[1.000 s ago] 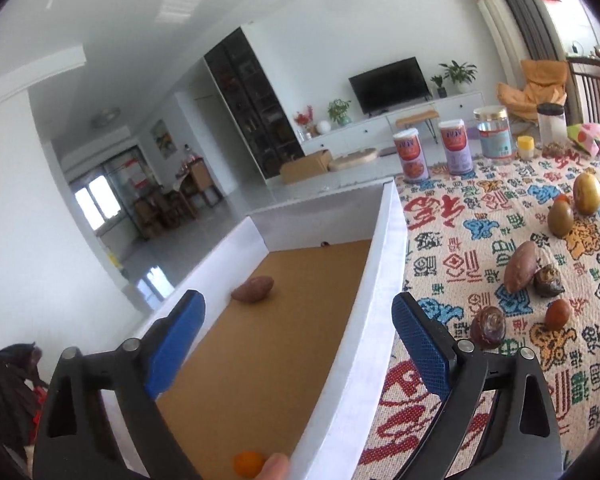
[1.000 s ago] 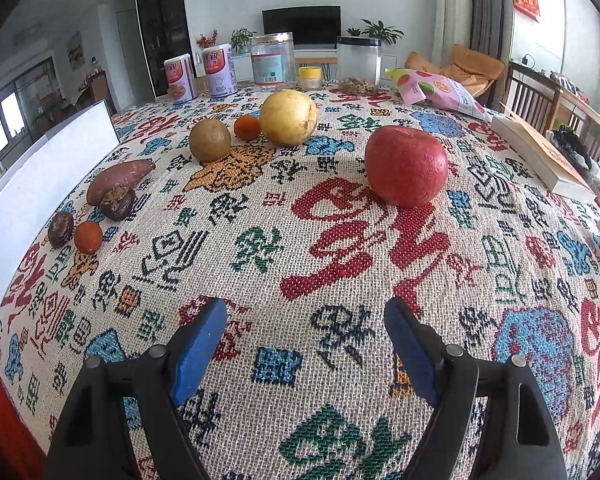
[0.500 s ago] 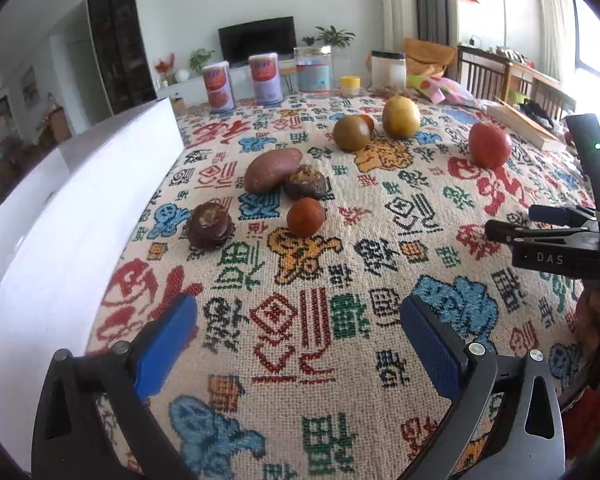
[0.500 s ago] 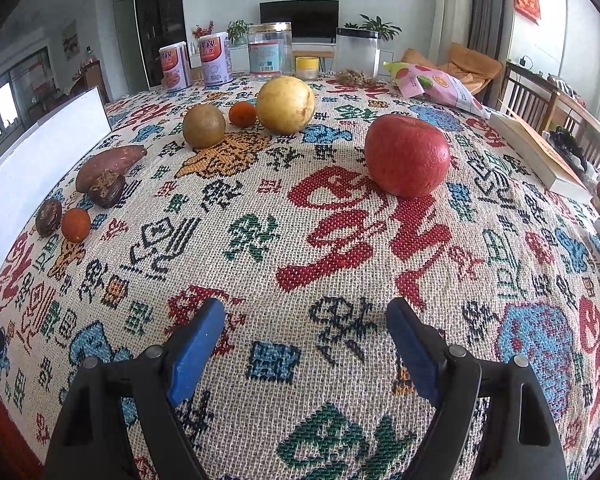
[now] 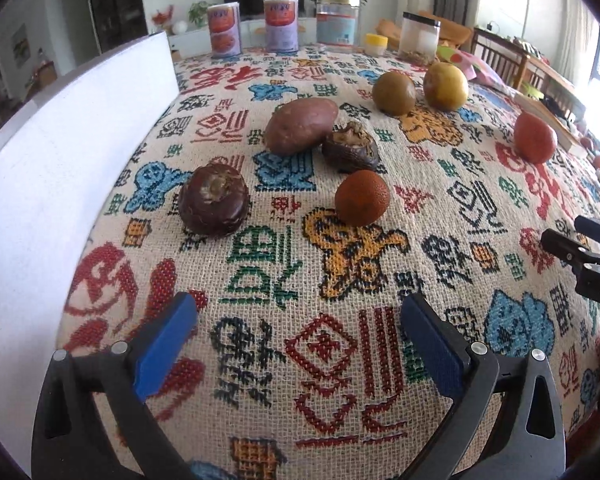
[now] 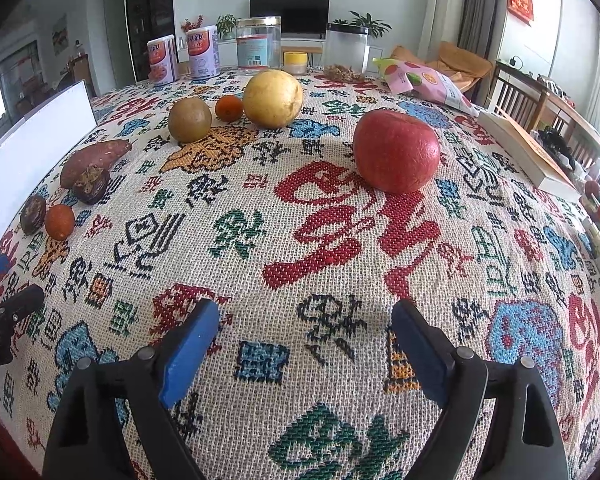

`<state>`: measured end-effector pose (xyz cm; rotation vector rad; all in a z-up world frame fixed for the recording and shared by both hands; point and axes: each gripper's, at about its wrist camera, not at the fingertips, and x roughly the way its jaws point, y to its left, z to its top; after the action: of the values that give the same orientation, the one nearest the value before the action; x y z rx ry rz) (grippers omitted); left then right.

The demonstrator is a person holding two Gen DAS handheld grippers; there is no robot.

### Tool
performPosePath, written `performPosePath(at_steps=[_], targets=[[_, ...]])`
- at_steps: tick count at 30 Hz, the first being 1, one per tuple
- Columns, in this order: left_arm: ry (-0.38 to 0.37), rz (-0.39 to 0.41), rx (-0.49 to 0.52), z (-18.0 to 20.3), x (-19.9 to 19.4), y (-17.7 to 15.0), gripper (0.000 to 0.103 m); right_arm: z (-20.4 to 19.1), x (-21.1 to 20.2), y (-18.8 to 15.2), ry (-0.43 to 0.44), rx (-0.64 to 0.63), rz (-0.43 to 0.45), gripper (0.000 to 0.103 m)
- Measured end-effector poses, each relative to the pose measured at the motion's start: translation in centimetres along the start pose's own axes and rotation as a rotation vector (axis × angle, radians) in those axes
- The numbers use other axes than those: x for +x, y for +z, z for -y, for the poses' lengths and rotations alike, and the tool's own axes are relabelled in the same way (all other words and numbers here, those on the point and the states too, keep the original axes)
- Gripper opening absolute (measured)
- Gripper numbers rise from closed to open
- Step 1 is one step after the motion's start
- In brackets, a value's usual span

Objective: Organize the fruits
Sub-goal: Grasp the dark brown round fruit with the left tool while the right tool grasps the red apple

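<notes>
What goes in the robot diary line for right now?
left gripper: open, empty | right gripper: open, empty, just widened | fruits on tablecloth | apple untouched

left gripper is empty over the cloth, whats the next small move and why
Probably ease the left gripper forward toward the small orange fruit. Its jaws stand open with nothing between them, and that fruit lies apart from its neighbours almost straight ahead, with bare tablecloth in between.
</notes>
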<state>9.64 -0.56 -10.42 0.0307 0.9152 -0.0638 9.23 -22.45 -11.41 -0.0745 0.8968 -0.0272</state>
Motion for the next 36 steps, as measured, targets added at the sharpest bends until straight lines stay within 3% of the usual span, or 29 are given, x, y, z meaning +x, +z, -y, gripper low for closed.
performPosePath(at_steps=[36], targets=[[0.048,0.033,0.032,0.66,-0.41,-0.28,0.103,0.68,0.13,0.02,0.036,0.037,-0.013,0.093]])
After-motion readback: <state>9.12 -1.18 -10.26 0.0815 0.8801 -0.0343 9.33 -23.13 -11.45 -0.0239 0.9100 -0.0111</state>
